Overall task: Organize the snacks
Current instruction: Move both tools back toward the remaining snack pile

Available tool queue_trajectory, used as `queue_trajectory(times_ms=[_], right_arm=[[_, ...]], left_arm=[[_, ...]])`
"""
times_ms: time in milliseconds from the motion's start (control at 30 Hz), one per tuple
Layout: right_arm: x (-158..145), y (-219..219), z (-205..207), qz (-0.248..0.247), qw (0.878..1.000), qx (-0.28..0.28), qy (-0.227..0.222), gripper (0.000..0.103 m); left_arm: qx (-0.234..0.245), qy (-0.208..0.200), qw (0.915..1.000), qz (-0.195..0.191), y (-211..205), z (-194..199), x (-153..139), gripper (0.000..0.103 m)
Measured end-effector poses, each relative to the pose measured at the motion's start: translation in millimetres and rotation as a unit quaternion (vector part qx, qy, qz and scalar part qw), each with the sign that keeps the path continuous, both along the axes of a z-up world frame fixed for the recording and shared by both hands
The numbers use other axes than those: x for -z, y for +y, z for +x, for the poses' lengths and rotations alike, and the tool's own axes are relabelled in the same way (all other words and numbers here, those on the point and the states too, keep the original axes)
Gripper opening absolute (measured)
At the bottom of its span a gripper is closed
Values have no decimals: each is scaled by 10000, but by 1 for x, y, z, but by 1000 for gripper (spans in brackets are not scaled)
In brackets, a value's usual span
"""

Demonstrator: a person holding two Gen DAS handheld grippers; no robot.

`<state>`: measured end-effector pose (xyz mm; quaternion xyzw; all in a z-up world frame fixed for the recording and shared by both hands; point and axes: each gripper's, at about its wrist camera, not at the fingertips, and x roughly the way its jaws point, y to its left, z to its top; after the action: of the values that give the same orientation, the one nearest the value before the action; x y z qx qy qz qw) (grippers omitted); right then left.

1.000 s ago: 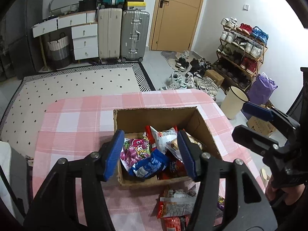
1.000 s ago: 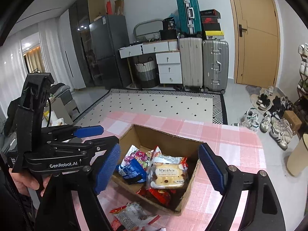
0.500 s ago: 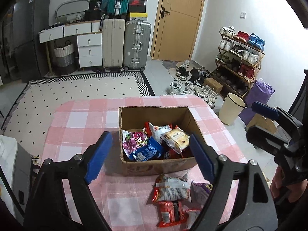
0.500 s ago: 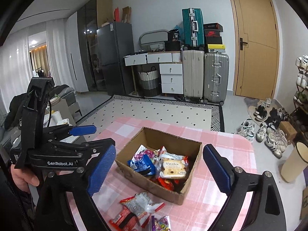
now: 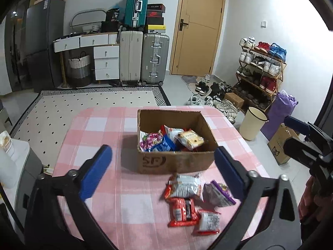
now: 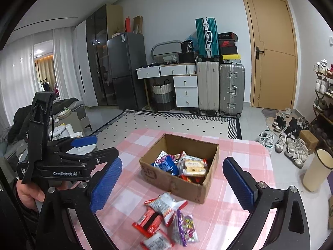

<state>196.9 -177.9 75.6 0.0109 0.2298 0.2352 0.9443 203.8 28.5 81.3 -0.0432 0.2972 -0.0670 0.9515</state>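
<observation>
While jaws have just been opening, left gripper [image 5: 164, 170] and right gripper [image 6: 172, 183] hang spread wide, nothing between pads. Cardboard box [image 5: 177, 164] on pink checked tablecloth [image 5: 100, 129] holds snack packets [image 5: 170, 140]; four loose packets [image 5: 187, 200] lie just before it.

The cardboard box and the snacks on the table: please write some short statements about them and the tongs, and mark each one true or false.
1. The cardboard box holds several snack packets. True.
2. All snacks are already inside the box. False: four loose packets lie on the pink checked tablecloth, in front of the box.
3. The left tongs grip a purple packet. False: they stand wide open with nothing held; the purple packet lies on the cloth.
4. The right tongs are open and empty. True.
5. The box has a closed lid. False: its top is open.
</observation>
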Motion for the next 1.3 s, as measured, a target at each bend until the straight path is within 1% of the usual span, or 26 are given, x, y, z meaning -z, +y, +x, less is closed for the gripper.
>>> queue_trajectory(times_ms=[67,133,267,500,667,867,1000,1300], right_arm=[[2,-3,-13,34,10000,37,-15,100],[6,-7,-28,106,9999,88,-7,101],[14,-13,-53,207,9996,171,7,102],[37,-18,-89,382,9986,254,252,102],[58,-15,-110,334,9981,282,432,102],[83,-13,-122,279,9972,331,613,102],[105,-9,-122,268,9956,286,846,102],[156,2,-103,277,9901,221,1360,102]], left_arm=[[-2,-57,10000,9,0,-19,1,101],[-12,-82,10000,39,-1,-29,1,101],[-38,-188,9998,108,-3,-62,4,102],[-131,-151,9998,74,-3,-100,15,102],[-166,-95,9998,36,-1,-120,24,102],[-219,77,9997,-115,6,-130,45,102],[-239,199,9995,-107,6,-131,60,102],[-145,510,9986,-81,-2,-122,105,102]])
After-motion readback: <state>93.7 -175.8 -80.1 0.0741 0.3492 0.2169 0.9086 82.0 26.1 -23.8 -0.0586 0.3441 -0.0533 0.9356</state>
